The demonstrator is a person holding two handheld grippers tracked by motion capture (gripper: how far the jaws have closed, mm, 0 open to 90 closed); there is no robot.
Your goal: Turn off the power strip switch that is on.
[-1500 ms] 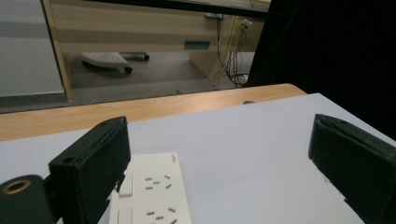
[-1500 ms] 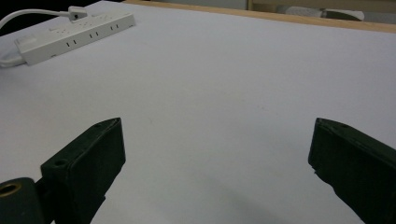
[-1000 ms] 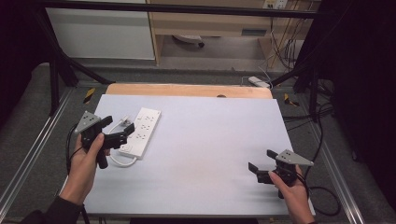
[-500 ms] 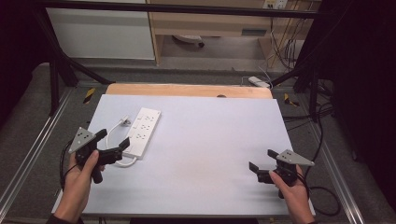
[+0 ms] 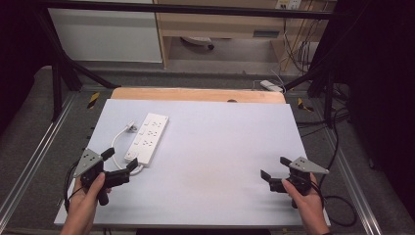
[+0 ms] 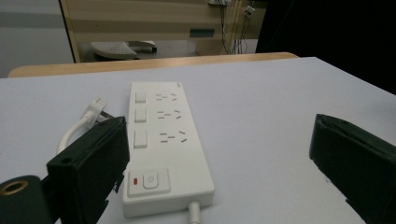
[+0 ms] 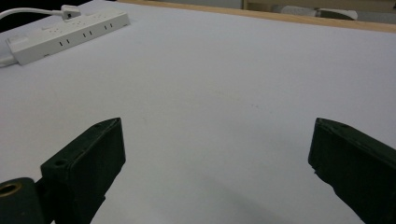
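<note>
The left gripper (image 5: pixel 120 172) is sitting at the near-left of the tabletop (image 5: pixel 220 147) with its fingers (image 6: pixel 88 172) spread wide and holding nothing. The white power strip (image 5: pixel 147 138) is lying flat just ahead of it, near end pointing at the person. In the left gripper view the strip's switch end (image 6: pixel 149 179) is sitting between the two fingers but closer to the left one, which looks just beside its edge, possibly overlapping it. The right finger (image 6: pixel 355 168) is well apart from it.

If the plan is a grab at that end, the person is probably better off sliding the gripper over so the strip is centred in the gap, keeping the fingers low and level with the tabletop, and closing across the width instead of on a corner. The white cord (image 5: pixel 117 142) is looping off to the left side with its plug (image 5: pixel 130 126) near the far end, so it's worth watching.

The right gripper (image 5: pixel 274 177) is waiting at the near-right, fingers (image 7: pixel 86 163) also spread, empty, well apart from the strip.
</note>
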